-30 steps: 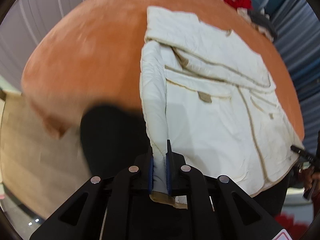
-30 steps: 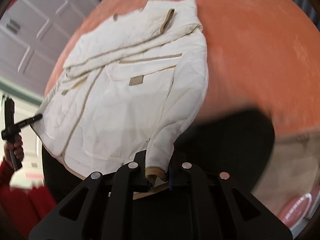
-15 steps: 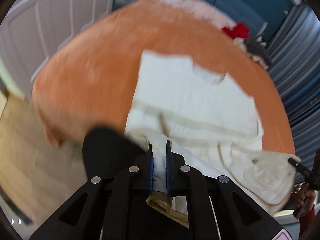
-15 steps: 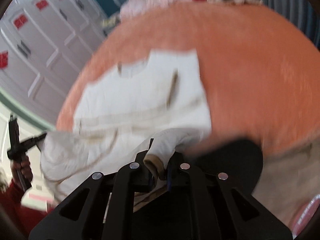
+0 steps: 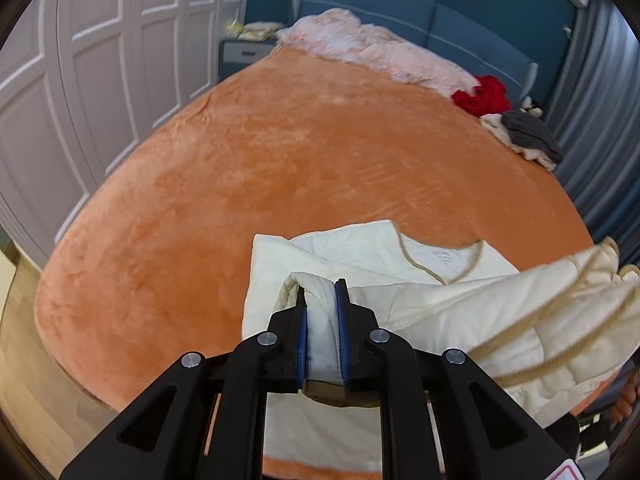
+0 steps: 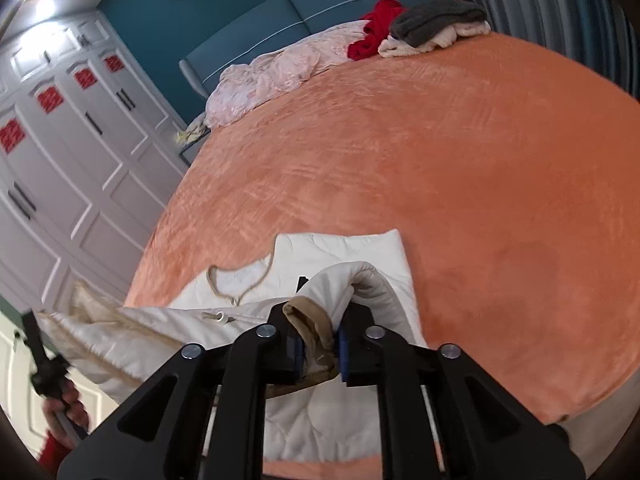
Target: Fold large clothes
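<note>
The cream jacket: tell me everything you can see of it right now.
The cream jacket is quilted and puffy-looking with tan piping along the neckline and edges. Its collar end lies flat on the orange bedspread. The near part is lifted and bunched. The left gripper clamps a white sleeve; the right gripper clamps a tan-cuffed sleeve. Both sets of jaws have just been opening slightly, fabric still between them.

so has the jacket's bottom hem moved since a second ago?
Yes. The cream jacket lay flat; its hem is now carried up over its collar, toward the headboard.

Jacket [image 5: 372, 256] lies on the bed's [image 5: 280, 168] near end (clothes pile [image 5: 520, 132] far behind).
</note>
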